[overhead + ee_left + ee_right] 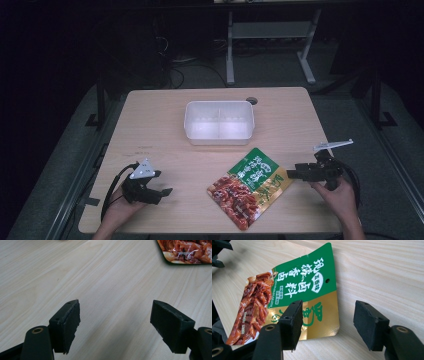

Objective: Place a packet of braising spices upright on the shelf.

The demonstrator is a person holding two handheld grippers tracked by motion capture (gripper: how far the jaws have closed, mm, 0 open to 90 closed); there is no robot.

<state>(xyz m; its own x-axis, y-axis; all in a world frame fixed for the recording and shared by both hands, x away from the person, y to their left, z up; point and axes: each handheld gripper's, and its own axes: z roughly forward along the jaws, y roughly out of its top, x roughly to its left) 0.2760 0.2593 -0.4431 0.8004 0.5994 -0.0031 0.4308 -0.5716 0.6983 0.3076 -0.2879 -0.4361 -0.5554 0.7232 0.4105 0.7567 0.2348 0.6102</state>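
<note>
**A:** Surface first. What do we have?

**B:** We have a pale wood table in a dark room, with a grey floor around it and a white desk frame behind.

**A:** Left gripper?

**B:** The left gripper sits near the table's front left corner, held by the person's left hand. Its jaws are spread wide with bare wood between them. In the left gripper view we see a corner of the pouch at the upper right, well apart from the jaws.

**A:** Right gripper?

**B:** The right gripper is at the front right, gripped by the right hand and pointed left at the pouch. Its jaws are also spread, holding nothing. In the right gripper view we see one jaw over the pouch's gold end and the other over bare wood; we cannot tell whether either touches it.

**A:** Where does the pouch lie?

**B:** It lies flat between the two grippers, nearer the right one, green and gold at one end, a red food picture at the other.

**A:** Beyond it?

**B:** A white bin with two compartments stands at mid-table, behind the pouch and apart from it.
</note>
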